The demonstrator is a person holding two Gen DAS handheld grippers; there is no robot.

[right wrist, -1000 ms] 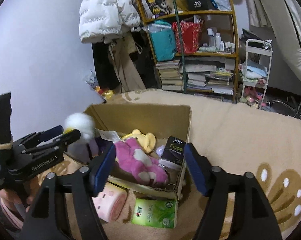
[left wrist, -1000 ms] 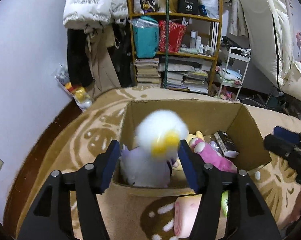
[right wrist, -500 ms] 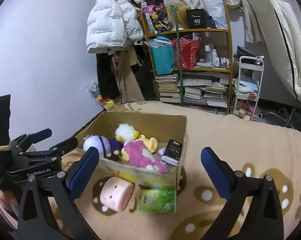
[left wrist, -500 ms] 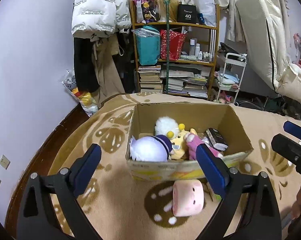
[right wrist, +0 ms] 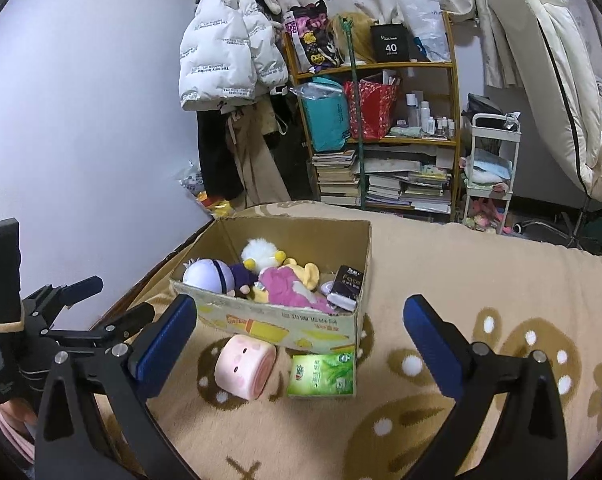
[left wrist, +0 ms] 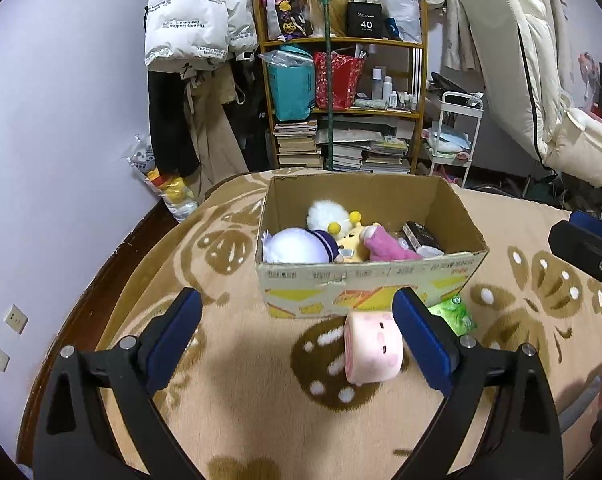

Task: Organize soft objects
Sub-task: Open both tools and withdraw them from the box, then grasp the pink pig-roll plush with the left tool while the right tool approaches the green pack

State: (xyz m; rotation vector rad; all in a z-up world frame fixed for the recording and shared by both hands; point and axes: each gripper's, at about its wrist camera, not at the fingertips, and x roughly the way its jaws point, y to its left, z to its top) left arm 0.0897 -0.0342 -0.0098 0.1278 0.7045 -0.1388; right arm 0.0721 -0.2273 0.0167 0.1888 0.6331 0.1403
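**Now reaching for the loose pieces outside the box**

Currently both grippers are hanging empty over the patterned rug (left wrist: 229, 392), jaws standing wide. Going left to right: the left gripper (left wrist: 297, 332) is pointing at the near wall of the cardboard box (left wrist: 365, 280), and its right blue finger is sitting just beside the pink plush roll (left wrist: 373, 348), which is lying on its side on the rug, touching or nearly touching the box front. Inside the box, a white-and-purple round plush (left wrist: 297, 246) is resting at the left, a white fluffy plush (left wrist: 327, 216) behind it, then a yellow plush (left wrist: 353, 242), a pink plush (left wrist: 385, 248) and a dark tissue pack (left wrist: 421, 234) at the right. Right of the roll, a green tissue pack (right wrist: 321, 376) is lying flat against the box. The right gripper (right wrist: 301, 340) is facing the roll and green pack.

Judging by this, sorting is well along; two items are waiting outside. The next move is probably calling for lowering one gripper around the roll, squeezing gently since it will compress, then lifting it over the box wall.
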